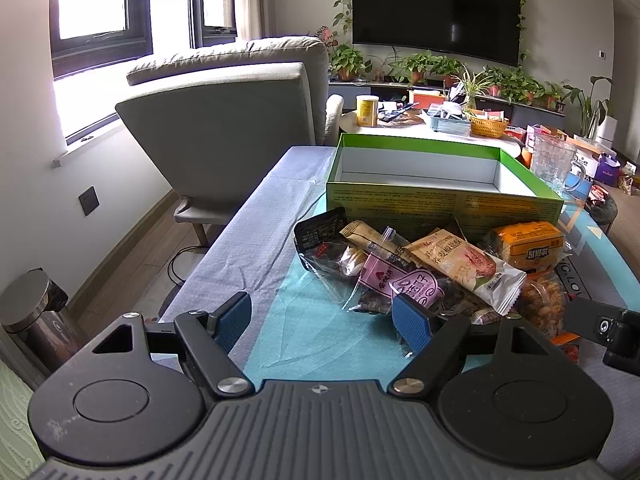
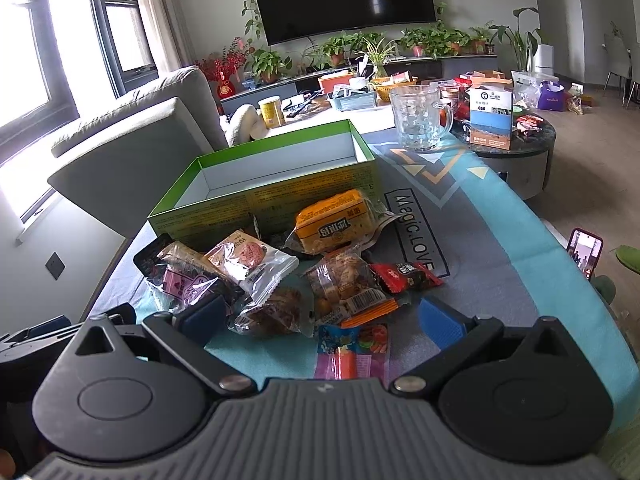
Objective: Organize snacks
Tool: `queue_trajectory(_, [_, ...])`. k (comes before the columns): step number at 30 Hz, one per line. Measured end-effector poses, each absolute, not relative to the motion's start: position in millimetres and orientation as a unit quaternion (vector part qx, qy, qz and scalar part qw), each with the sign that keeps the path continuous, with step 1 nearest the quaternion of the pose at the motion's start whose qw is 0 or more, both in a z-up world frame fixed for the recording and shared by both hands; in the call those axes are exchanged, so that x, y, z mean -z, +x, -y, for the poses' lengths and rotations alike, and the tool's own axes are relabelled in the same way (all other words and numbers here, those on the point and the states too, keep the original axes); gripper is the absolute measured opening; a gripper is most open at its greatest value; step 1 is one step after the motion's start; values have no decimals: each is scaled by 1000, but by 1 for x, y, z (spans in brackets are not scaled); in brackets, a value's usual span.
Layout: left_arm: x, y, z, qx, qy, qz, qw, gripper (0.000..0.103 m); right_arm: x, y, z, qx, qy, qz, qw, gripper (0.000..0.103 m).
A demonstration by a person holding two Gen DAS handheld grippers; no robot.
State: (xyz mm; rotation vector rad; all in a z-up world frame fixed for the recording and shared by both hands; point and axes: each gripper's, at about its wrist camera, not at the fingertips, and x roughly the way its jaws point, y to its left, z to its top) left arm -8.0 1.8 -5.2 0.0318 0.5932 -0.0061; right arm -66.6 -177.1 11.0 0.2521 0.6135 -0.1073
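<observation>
I am holding both claws apart, empty. The snacks [image 2: 304,276] are lying on the worktop [image 2: 500,264] before the box [image 2: 256,196], nearer the right claw [image 2: 320,316], ahead-left of it.

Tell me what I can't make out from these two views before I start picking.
- Green box floor: near wall hides it in both wrist views.
- Dark snacks under the pink packet: left view, overlapping packets cover them.
- Colorful candy packet: right view, lower end hidden by the right gripper body.
- Left gripper: right view, cut off by left edge.
</observation>
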Motion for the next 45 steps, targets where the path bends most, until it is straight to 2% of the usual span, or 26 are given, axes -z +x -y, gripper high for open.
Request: queue_trajectory(45, [4, -12, -4, 0, 18, -290, 957, 76, -13, -73, 171, 35, 114, -287, 950, 44])
